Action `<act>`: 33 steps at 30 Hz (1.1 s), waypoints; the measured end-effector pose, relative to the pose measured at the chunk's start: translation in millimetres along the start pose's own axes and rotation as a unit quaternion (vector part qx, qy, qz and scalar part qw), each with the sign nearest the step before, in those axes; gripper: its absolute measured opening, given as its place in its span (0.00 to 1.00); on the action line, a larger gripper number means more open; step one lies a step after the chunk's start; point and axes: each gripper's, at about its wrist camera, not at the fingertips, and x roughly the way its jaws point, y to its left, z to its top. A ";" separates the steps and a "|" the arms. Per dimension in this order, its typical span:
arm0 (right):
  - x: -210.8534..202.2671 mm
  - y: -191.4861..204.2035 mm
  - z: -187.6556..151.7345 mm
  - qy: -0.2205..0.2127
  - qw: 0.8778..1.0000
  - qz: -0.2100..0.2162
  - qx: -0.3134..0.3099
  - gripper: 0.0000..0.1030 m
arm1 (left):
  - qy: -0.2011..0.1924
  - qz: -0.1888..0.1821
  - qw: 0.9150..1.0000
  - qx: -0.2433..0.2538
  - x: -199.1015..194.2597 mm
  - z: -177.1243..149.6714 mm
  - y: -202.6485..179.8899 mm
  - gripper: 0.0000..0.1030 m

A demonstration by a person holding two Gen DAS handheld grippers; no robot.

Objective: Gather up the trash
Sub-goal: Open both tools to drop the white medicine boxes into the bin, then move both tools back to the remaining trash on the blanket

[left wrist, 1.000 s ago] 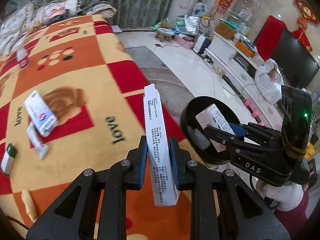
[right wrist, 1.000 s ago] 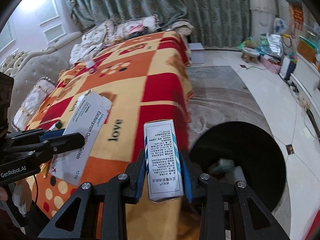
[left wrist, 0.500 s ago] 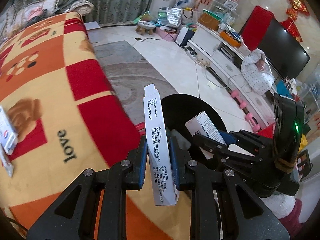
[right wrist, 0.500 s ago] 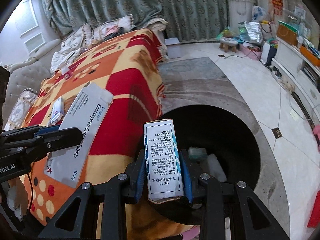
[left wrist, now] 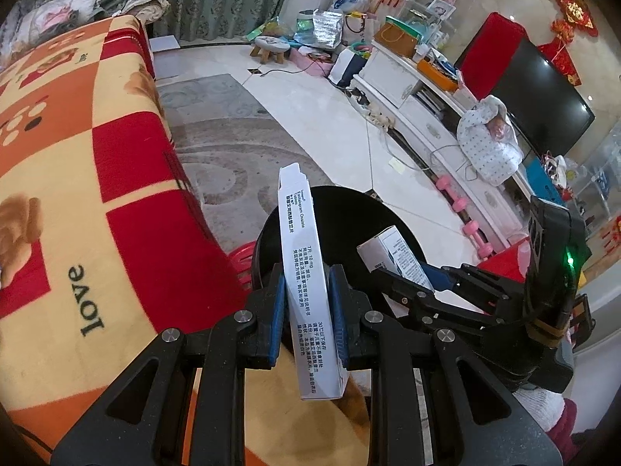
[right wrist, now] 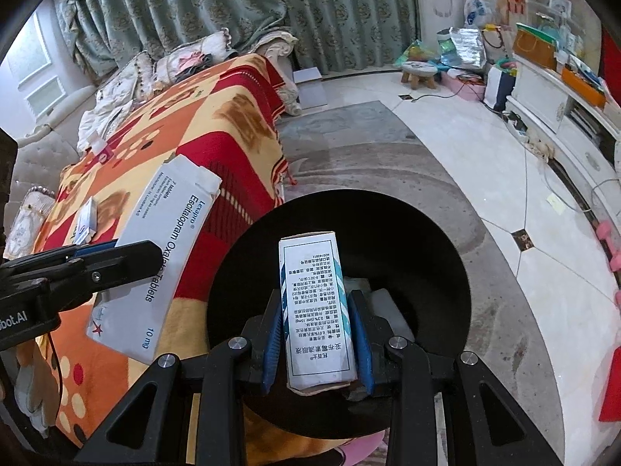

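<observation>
My left gripper (left wrist: 306, 303) is shut on a flat white tablet box (left wrist: 308, 283), held on edge at the near rim of the black trash bin (left wrist: 353, 213). My right gripper (right wrist: 316, 330) is shut on a small white eye-drop box (right wrist: 314, 310) and holds it over the open bin (right wrist: 407, 240), which has some pale trash at its bottom. The right gripper with its box (left wrist: 399, 262) also shows in the left wrist view, over the bin. The left gripper and tablet box (right wrist: 163, 256) show at the left of the right wrist view, above the bed's edge.
A bed with an orange, red and yellow blanket (left wrist: 77, 178) lies to the left, with a small white box (right wrist: 86, 225) on it. A grey rug (right wrist: 368, 163) and tiled floor surround the bin. A white TV cabinet (left wrist: 434, 116) stands to the right.
Both grippers have swung right from over the bed toward the bin. The bin has grown larger and now lies under the right gripper's box. Both boxes stay gripped.
</observation>
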 end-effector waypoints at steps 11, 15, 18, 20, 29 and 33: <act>0.5 -12.0 2.0 0.004 1.000 -0.010 0.025 0.42 | -0.007 -0.011 1.000 -0.003 -2.5 -1.7 2.3 0.42; 0.5 -11.0 1.4 0.005 1.000 -0.012 0.025 0.42 | -0.008 -0.009 1.000 -0.009 -6.7 -3.8 6.2 0.42; 1.5 -9.0 0.6 0.007 1.000 -0.012 0.024 0.42 | -0.006 -0.003 1.000 -0.015 -11.6 -6.3 12.7 0.42; 1.4 -6.8 -0.1 0.007 1.000 -0.010 0.023 0.42 | -0.007 0.006 1.000 -0.019 -16.6 -8.7 17.9 0.42; 6.3 23.9 2.2 0.014 1.000 0.007 -0.002 0.43 | -0.014 0.056 0.998 -0.028 -47.3 -28.8 41.6 0.42; 10.3 52.3 1.8 0.019 0.999 0.023 -0.027 0.43 | -0.014 0.088 0.996 -0.030 -63.8 -44.3 55.3 0.42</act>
